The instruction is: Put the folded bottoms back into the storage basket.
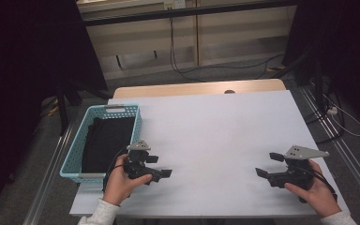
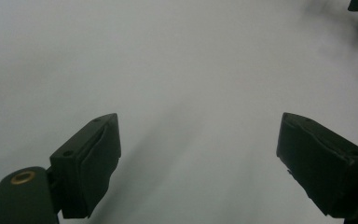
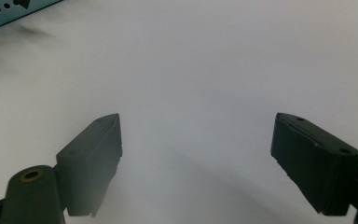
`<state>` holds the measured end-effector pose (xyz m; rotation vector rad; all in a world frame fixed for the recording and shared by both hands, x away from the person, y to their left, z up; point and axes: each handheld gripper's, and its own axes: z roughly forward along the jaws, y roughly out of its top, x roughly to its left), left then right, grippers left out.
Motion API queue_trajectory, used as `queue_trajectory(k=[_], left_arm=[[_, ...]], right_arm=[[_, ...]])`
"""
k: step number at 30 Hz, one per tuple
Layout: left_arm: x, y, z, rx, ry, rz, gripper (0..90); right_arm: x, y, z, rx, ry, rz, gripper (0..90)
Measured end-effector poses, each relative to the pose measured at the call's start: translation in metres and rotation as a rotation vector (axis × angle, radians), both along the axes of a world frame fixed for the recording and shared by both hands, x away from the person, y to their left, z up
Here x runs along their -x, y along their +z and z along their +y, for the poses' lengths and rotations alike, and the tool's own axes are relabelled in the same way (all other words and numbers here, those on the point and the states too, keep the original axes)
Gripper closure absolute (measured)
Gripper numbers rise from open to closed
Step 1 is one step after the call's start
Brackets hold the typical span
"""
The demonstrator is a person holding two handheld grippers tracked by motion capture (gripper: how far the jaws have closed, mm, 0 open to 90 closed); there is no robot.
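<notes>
Hand-held grippers are both hovering spread and empty over the bare table.

Left hand-held gripper (image 1: 161, 166) is holding its jaws wide with nothing between them, and the blue basket (image 1: 75, 154) with the black cloth (image 1: 108, 143) is sitting just beside it, on its outer side; the right hand-held gripper (image 1: 267, 165), equally spread, is resting well apart from both, across the white table (image 1: 215, 131). Reaching in at a slant is likely risking a jaw catching the basket's perforated wall or rim, dragging the light basket toward the table edge; pinching only a loose fold is risking the cloth slipping free.
</notes>
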<state>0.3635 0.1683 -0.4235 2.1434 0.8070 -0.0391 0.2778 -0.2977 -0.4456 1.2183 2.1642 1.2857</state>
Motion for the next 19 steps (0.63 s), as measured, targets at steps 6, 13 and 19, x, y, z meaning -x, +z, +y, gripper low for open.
queue_trajectory(k=[6,13,19], left_arm=[[0.0021,-0.0009,0.0002,0.004,-0.006,-0.009,13.6],[0.0026,-0.0012,0.0000,0.001,-0.007,-0.011,13.2],[0.0026,-0.0012,0.0002,0.000,-0.010,-0.014,13.2]], right_arm=[[0.0010,-0.0025,0.0022,0.010,0.014,0.009,15.3],[0.0012,-0.0038,0.0023,0.011,0.022,0.010,15.1],[0.0003,-0.0065,0.0021,0.018,0.019,0.018,14.2]])
